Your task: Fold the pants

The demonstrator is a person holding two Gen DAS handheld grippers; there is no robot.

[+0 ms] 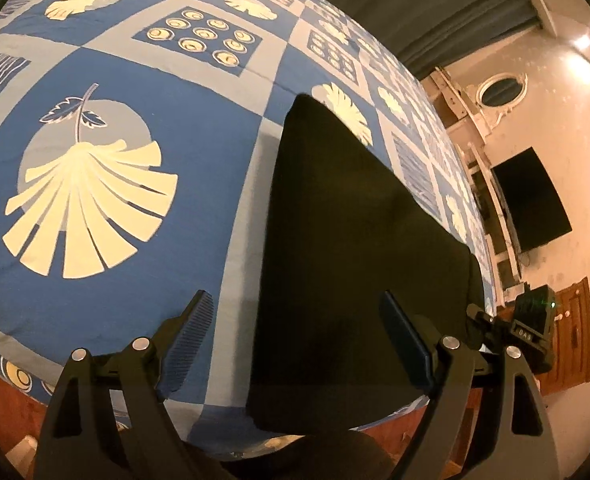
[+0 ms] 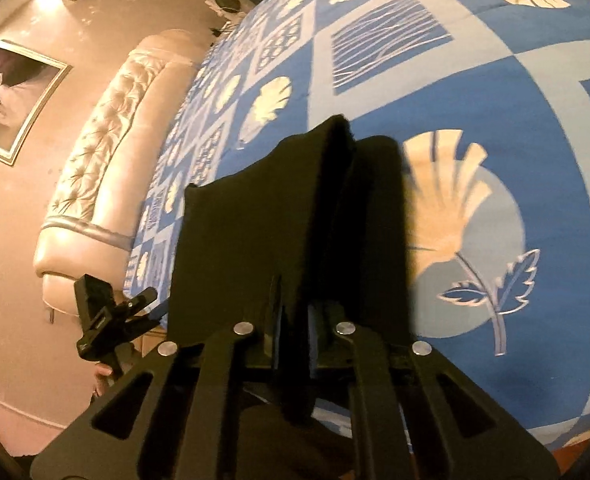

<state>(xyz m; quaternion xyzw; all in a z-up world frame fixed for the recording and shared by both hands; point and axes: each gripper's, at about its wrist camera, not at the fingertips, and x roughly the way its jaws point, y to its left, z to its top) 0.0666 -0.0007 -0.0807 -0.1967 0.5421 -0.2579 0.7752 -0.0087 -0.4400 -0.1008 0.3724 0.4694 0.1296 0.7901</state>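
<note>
The black pants (image 1: 347, 248) lie folded as a flat dark shape on the blue patterned bedspread (image 1: 183, 128), near the bed's front edge. My left gripper (image 1: 295, 344) is open and empty, its fingers held above the pants' near left edge. My right gripper (image 2: 295, 344) is shut on the pants (image 2: 255, 240), pinching a fold that rises between its fingers. It also shows at the right of the left wrist view (image 1: 531, 332), at the pants' far corner. The left gripper shows at the left of the right wrist view (image 2: 107, 320).
The bedspread (image 2: 495, 80) covers the whole bed. A cream tufted headboard (image 2: 107, 152) stands by the wall. A dark TV (image 1: 531, 196) hangs on the wall above a wooden cabinet (image 1: 571, 332). Reddish floor (image 1: 7, 408) lies beyond the bed's edge.
</note>
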